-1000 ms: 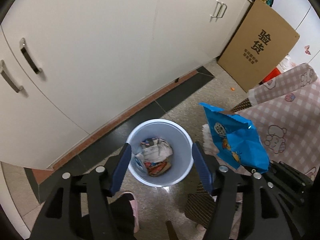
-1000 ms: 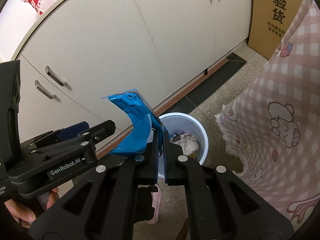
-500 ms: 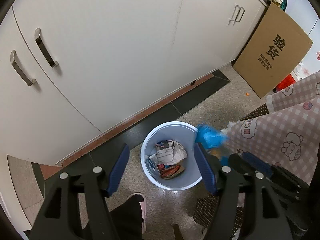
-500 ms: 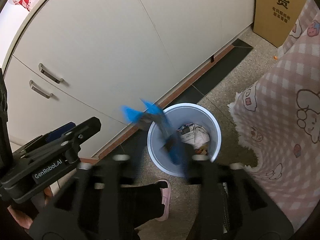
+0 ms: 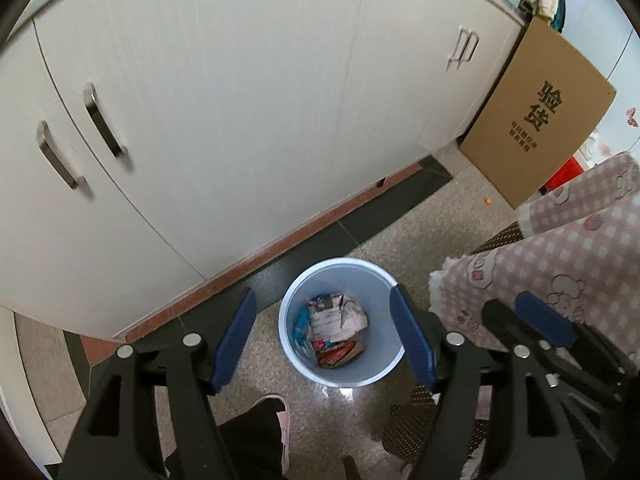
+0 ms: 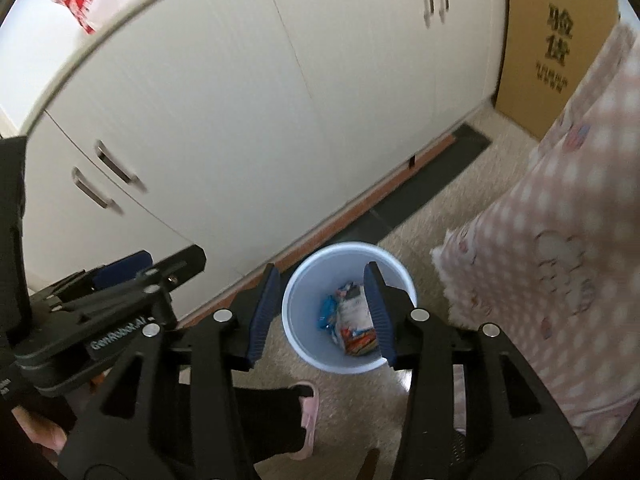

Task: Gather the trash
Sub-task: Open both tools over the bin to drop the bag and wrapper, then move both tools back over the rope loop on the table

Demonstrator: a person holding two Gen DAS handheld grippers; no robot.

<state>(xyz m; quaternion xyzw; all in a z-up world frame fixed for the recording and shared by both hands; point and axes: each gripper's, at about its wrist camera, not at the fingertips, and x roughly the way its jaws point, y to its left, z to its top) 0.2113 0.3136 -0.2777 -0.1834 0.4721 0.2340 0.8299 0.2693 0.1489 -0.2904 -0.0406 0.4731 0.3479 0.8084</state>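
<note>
Down on the floor, the trash bin holds a blue wrapper among crumpled packets. Above it, the right gripper tilts steeply downward with nothing between its parted jaws; the left gripper hovers likewise, open.

We look steeply down from both wrist cameras, well above the floor, toward the white cabinets on the far side. Both views share the pale blue bin near the middle, the cardboard box far right and the pink checked cloth on the right. The right view also catches the left gripper at its left edge.
</note>
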